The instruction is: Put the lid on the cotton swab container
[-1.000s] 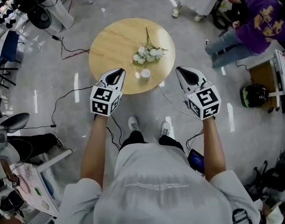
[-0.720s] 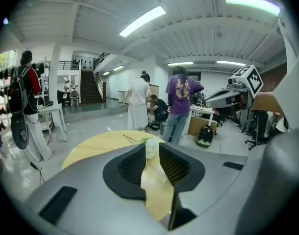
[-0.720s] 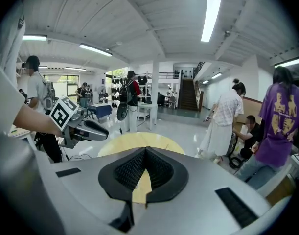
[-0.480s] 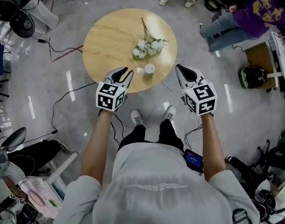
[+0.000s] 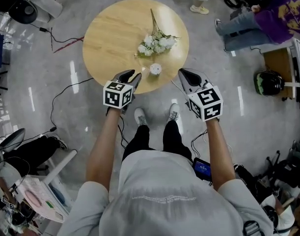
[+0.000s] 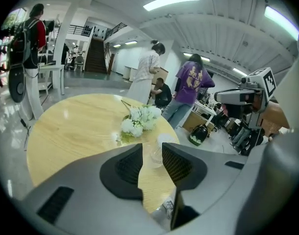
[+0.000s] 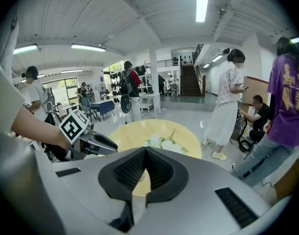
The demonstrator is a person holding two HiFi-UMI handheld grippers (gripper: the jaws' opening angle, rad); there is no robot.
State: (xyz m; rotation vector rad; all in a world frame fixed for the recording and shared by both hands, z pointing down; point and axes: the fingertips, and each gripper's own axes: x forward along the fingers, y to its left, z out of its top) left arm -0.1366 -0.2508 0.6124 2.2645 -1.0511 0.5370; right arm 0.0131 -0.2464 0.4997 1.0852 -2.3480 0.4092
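A small clear cotton swab container (image 5: 155, 69) with a white round top stands near the front edge of the round wooden table (image 5: 115, 38), just in front of a bunch of white flowers (image 5: 154, 43). My left gripper (image 5: 134, 75) hovers at the table's edge, left of the container. Its jaws have just been opening and stand apart with nothing between them. In the left gripper view the container (image 6: 156, 152) shows beyond the gap of the left gripper (image 6: 151, 148). My right gripper (image 5: 183, 74) hangs right of the container, off the table's rim, tips together and empty.
Cables (image 5: 66, 90) trail over the grey floor left of the table. A seated person in purple (image 5: 267, 14) and a black helmet-like object (image 5: 269, 82) are at the right. Another person's feet (image 5: 194, 6) stand beyond the table. My own shoes (image 5: 140, 116) are under the grippers.
Both grippers have sunk toward the table's front edge. The left jaws went from shut to open. The right jaws stayed together.
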